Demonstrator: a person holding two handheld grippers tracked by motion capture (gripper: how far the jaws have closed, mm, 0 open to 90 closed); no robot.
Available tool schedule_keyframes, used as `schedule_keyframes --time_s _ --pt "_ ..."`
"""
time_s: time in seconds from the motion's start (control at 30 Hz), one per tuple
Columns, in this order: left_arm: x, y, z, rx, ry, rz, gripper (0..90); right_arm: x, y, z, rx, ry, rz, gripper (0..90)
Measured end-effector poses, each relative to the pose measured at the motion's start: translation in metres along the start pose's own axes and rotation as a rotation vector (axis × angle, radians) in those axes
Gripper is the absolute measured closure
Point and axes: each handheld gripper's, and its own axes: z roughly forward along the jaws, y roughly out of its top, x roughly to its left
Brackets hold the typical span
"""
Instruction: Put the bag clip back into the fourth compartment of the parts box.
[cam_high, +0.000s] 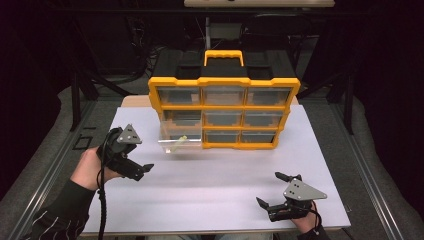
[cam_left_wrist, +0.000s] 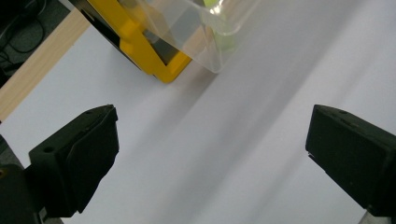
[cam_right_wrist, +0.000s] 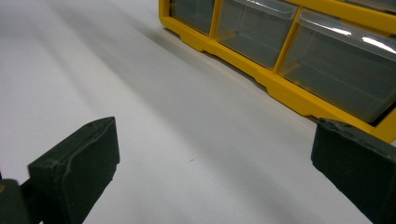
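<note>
Organizer: yellow, far centre of counter; could slide back if a drawer is shoved hard.
Drawer: clear, bottom-left, pulled out; may tip free.
Left gripper: wide open, empty, near-left of drawer.
Right gripper: wide open, empty, near right.
Green piece: left gripper view shows it against the drawer wall; tiny from above.

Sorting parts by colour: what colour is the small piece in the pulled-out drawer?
Pale yellow-green small piece, clearest in the high view.
</note>
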Motion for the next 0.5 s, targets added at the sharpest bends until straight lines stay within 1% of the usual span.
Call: schedule_keyframes --time_s 0.1,0.13,0.23,0.3,0.4,0.43,0.5 --pt "-0.003 -0.006 0.003 0.004 -0.002 -0.005 2.8 0.0 0.0 0.0 0.0 -0.001 0.001 0.7" --pt "-0.004 -0.01 0.006 0.001 -0.017 -0.007 2.8 0.0 0.0 0.0 0.0 0.0 0.0 0.7" --pt "-0.008 -0.018 0.012 0.006 -0.028 -0.012 2.8 0.0 0.0 0.0 0.001 -0.001 0.001 0.7" --pt "-0.009 -0.02 0.014 0.007 -0.029 -0.013 2.7 0.0 0.0 0.0 0.0 -0.001 0.0 0.7" --pt "-0.014 -0.03 0.021 0.015 -0.032 -0.025 2.3 0.0 0.0 0.0 -0.001 -0.002 0.001 0.7" --pt "-0.014 -0.03 0.021 0.015 -0.032 -0.025 2.0 0.0 0.0 0.0 -0.001 -0.002 0.001 0.7" --pt "-0.016 -0.035 0.025 0.017 -0.038 -0.035 2.0 0.0 0.0 0.0 -0.001 -0.003 0.001 0.7"
